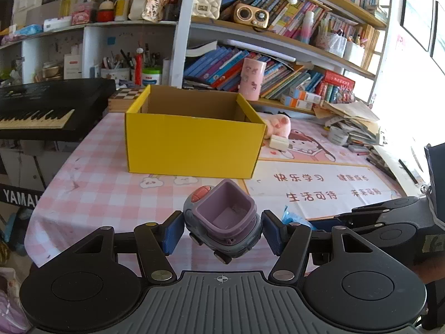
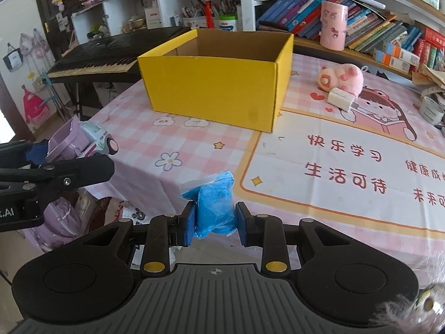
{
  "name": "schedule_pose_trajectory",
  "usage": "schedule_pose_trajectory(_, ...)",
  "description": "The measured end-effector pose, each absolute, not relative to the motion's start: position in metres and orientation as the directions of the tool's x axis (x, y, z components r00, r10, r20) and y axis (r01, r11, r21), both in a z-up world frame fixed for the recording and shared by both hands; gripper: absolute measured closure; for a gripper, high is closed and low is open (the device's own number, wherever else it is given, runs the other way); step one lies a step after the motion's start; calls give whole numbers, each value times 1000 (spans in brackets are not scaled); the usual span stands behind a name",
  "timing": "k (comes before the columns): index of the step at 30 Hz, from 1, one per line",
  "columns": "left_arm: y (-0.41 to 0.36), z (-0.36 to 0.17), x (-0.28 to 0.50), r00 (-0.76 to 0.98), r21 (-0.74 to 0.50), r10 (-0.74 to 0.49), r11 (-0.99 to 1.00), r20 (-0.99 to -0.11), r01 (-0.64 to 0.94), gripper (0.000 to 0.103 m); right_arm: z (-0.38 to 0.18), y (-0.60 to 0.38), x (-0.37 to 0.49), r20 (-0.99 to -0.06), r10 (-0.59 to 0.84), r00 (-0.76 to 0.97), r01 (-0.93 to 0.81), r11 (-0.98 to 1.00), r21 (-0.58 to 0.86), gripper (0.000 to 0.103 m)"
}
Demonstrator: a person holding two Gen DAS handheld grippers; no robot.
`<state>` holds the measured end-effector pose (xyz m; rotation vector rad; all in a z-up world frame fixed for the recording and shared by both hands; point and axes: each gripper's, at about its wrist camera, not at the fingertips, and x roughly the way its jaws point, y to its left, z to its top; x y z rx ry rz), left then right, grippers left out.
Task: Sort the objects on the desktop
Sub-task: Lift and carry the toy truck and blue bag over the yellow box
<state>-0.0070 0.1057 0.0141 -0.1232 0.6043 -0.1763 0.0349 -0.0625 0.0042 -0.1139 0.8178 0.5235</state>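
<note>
My left gripper (image 1: pixel 222 232) is shut on a toy truck (image 1: pixel 224 220) with a purple bucket and grey body, held above the near table edge. The toy truck also shows in the right wrist view (image 2: pixel 83 142) at the left. My right gripper (image 2: pixel 214 224) is shut on a blue plastic bag (image 2: pixel 214 203), held over the table's near edge. An open yellow cardboard box (image 1: pixel 192 144) stands ahead on the pink checked tablecloth; the box shows in the right wrist view too (image 2: pixel 214 83). Its inside looks empty as far as I can see.
A pink plush pig (image 2: pixel 342 79) and a white charger (image 2: pixel 340 98) lie right of the box. A black keyboard (image 1: pixel 41 108) stands left of the table. Bookshelves (image 1: pixel 278 75) and a pink cup (image 1: pixel 251 79) stand behind. Paper piles (image 1: pixel 353 122) lie at the far right.
</note>
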Motion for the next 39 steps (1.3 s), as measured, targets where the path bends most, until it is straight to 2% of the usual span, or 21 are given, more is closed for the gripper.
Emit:
schedule_pose_trajectory(23,124,28,15,838,-178,-175,979,-517,95,41,12,-40,54,-720,430,545,-534,840,97,76)
schedule_pose_trajectory(39,127,60,85,888,-118,-135,989,-439,92,41,59,-37,129,-603,478,638,-545,834,84,76)
